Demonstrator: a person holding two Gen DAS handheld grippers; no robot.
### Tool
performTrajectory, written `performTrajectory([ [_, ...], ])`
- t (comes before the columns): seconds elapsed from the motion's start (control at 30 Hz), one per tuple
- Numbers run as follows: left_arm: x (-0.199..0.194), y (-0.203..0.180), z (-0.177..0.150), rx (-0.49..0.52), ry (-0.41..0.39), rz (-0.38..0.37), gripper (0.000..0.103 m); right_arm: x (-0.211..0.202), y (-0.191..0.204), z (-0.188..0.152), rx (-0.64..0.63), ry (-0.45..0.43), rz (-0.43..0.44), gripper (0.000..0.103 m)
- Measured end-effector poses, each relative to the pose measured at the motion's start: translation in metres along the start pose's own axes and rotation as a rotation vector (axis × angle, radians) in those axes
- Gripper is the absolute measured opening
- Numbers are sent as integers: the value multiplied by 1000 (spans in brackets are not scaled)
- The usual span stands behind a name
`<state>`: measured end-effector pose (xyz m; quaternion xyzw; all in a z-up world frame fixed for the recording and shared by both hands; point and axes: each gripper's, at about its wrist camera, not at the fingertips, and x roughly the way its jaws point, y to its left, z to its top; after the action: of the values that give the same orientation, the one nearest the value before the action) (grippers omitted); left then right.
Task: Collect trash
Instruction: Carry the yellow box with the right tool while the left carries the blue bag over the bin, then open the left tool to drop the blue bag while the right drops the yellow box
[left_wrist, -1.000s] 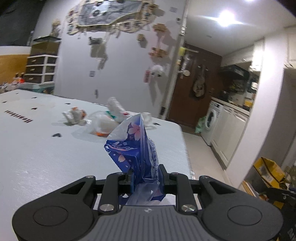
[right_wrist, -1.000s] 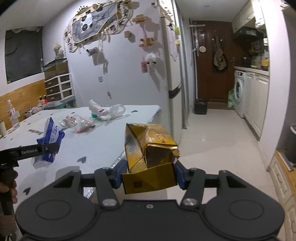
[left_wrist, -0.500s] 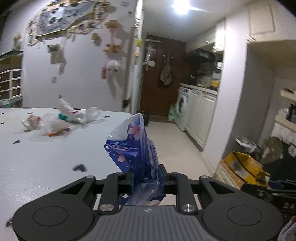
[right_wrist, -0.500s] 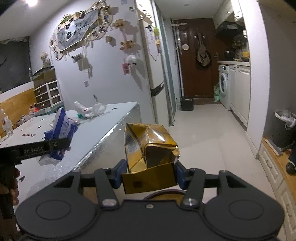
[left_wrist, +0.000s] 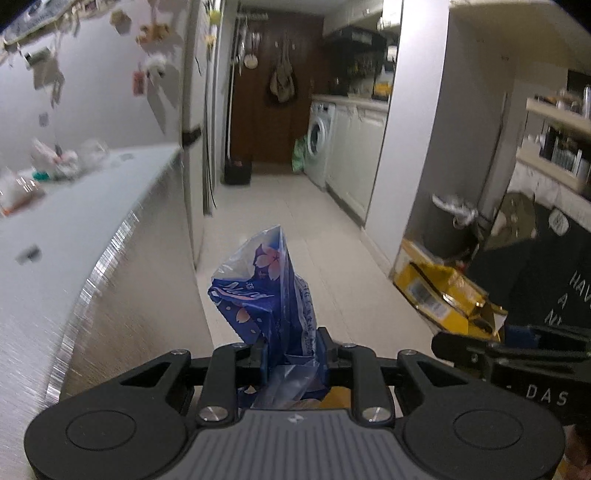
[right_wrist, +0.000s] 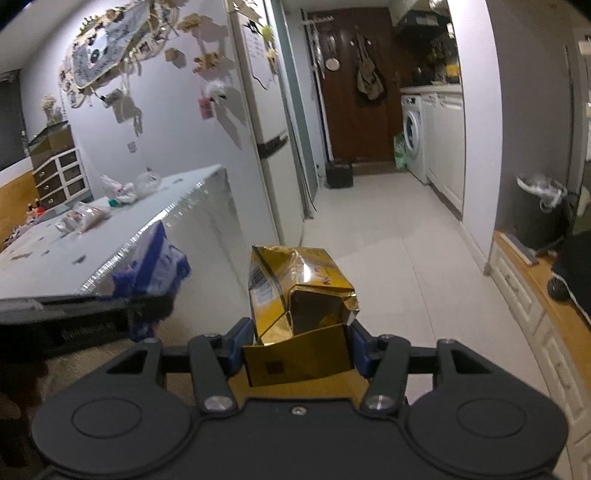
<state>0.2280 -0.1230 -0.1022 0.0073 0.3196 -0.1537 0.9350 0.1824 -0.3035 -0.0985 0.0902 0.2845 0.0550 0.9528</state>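
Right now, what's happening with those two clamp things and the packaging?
A person is collecting trash with two tools. The left hand-held gripper is clamped on a crumpled blue plastic wrapper with pink flowers; the right hand-held gripper grips a crushed gold foil carton. Both are held beside the white table, where more clear plastic litter lies.

Door (right_wrist: 351, 85): dark wood, stood at the far end of the corridor.
Washing machine (right_wrist: 413, 138): white, far right, beside white cabinets (right_wrist: 447, 144).
Drawer unit (right_wrist: 61, 175): white, far left against the wall.
Floor (right_wrist: 369, 236): pale tiles.
Wall decorations (right_wrist: 107, 55): hung upper left.
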Motion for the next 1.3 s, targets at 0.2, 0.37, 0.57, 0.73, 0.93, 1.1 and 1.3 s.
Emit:
performTrajectory([
  [0.2, 41, -2, -21, -17, 110, -11, 25, 22, -14, -15, 19, 63, -17, 56],
  [0.37, 71, 6, -37, -41, 192, -5, 25, 42, -23, -28, 31, 116, -19, 56],
  [0.57, 102, 15, -51, -53, 262, 10, 25, 70, -27, -41, 42, 188, -19, 56],
  [0.73, 121, 23, -59, -64, 300, 16, 25, 94, -28, -45, 47, 247, -19, 56],
  [0.93, 141, 26, -67, -75, 342, 6, 25, 139, -21, -42, 27, 357, -23, 56],
  [1.1, 156, 28, -74, -79, 386, -9, 26, 181, -15, -37, 6, 432, -35, 56],
  [1.3, 171, 30, -83, -70, 433, -12, 26, 235, -8, -37, 4, 559, -27, 58],
])
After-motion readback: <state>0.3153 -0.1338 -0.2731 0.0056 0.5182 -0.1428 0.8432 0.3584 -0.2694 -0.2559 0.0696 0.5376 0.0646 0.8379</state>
